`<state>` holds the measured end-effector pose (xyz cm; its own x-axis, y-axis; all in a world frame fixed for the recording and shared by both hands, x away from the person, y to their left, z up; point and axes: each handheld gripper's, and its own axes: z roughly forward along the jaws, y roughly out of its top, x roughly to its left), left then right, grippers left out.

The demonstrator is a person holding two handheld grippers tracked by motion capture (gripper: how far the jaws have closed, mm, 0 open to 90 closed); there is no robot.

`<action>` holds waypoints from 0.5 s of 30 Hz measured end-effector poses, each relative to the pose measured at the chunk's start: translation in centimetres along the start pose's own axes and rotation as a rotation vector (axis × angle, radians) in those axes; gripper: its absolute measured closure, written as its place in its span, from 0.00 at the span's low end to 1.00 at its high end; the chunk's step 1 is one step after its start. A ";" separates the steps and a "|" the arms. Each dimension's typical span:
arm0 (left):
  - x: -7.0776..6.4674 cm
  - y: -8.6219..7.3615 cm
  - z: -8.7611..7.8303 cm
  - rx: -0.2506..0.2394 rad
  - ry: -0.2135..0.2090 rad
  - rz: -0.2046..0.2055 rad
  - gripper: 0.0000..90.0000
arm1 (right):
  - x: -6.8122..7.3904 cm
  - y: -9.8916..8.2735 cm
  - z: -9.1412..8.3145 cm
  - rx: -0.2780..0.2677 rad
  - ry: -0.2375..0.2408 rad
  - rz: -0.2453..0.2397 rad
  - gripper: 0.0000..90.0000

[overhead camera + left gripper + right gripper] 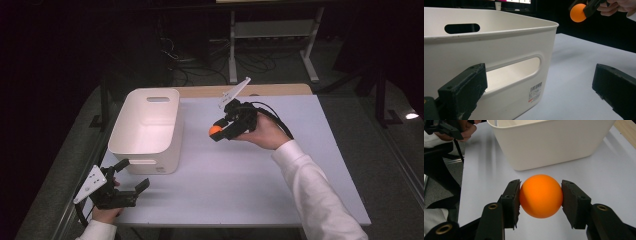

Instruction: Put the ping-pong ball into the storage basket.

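An orange ball sits between the two black jaws of my right gripper, which is shut on it. From above, that gripper hangs over the table's middle, right of the white bin, with the ball at its tip. My left gripper rests at the table's front left corner, open, nothing between its jaws. In the left gripper view its jaws frame the bin's near wall, and the ball shows high at the upper right.
The bin stands on a pale table with a wooden strip along its far edge. Beyond the table, a white shelf frame and cables lie on the dark floor. The bin's inside looks bare.
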<state>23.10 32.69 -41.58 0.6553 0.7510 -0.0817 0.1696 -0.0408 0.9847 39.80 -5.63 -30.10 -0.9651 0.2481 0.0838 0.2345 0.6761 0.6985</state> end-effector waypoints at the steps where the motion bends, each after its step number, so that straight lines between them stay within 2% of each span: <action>1: 0.0 0.0 0.0 0.001 0.000 0.001 0.00 | 0.0 0.0 0.0 0.000 0.000 0.000 0.55; 2: 0.0 0.0 0.0 -0.001 0.001 0.002 0.00 | 0.1 0.3 0.0 0.003 0.004 0.003 0.55; 3: 0.0 0.0 0.0 -0.001 0.001 0.002 0.00 | 0.1 0.4 0.1 -0.003 0.004 -0.015 0.55; 4: 0.0 0.0 0.0 0.001 0.003 0.003 0.00 | 0.2 0.5 0.1 0.000 0.005 -0.007 0.55; 5: 0.0 0.0 0.0 0.001 0.003 0.003 0.00 | 0.1 0.6 0.2 -0.009 0.007 -0.027 0.55; 11: 0.0 0.0 -0.1 0.010 0.003 0.004 0.00 | 0.2 1.5 0.3 -0.007 0.012 -0.041 0.55; 15: 0.0 0.0 0.0 -0.001 0.002 0.004 0.00 | 0.3 2.1 0.5 -0.014 0.017 -0.052 0.55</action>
<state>23.07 32.72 -41.56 0.6542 0.7523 -0.0777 0.1661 -0.0427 0.9852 40.05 -3.83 -28.98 -0.9779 0.2006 0.0594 0.1823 0.6777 0.7124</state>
